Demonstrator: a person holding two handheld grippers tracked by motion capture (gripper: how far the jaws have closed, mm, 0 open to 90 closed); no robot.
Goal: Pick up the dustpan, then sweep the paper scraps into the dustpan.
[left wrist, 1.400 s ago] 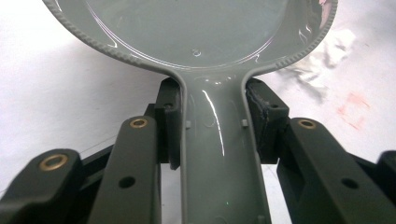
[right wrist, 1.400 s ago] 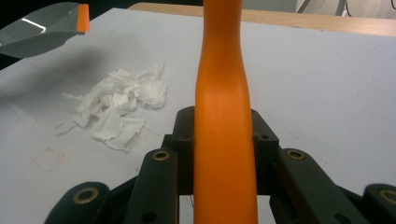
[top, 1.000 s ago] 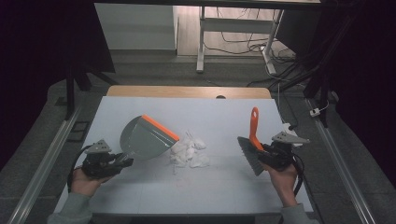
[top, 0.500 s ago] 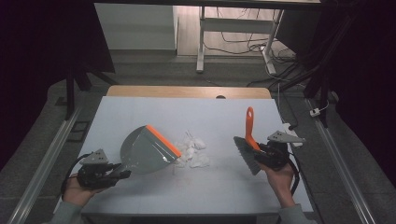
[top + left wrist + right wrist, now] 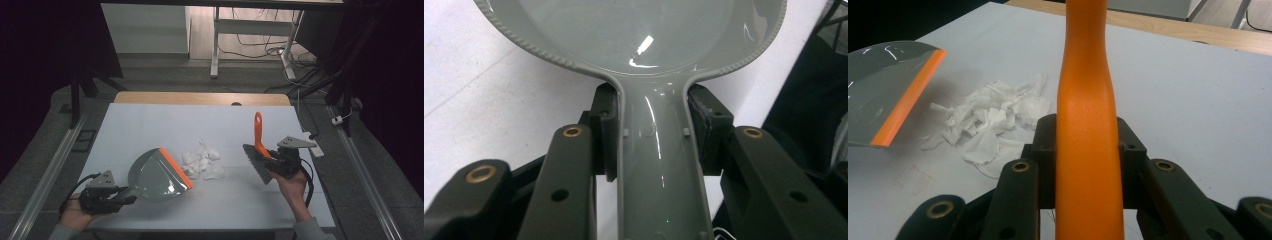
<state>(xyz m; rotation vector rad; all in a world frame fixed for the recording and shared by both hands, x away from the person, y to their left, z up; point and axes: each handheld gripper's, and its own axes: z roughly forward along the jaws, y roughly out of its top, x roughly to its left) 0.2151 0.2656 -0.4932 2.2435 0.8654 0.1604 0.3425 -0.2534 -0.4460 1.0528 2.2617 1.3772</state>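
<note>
Grey dustpan (image 5: 157,172) with orange lip, glossy inside, lying low over the near left part of the table, lip just beside the paper scraps (image 5: 202,162); pan seen bare, no scrap inside it. Dustpan handle (image 5: 659,170) clamped between the pads of the left gripper (image 5: 102,192), jaws closed tight against both sides. Brush (image 5: 257,157) with orange handle (image 5: 1088,125) and dark bristles, held upright-tilted over the near right part of the table, bristles toward the scraps yet apart from them. Brush handle pinched by the right gripper (image 5: 282,162), jaws drawn in firmly on it. Scraps: small heap of crumpled white tissue, resting on the table between pan lip and brush. Table (image 5: 165,120): pale blue-grey sheet with a wooden far edge (image 5: 200,98). Beyond: dim room, grey floor, white table legs (image 5: 216,45), loose cables (image 5: 265,40).
</note>
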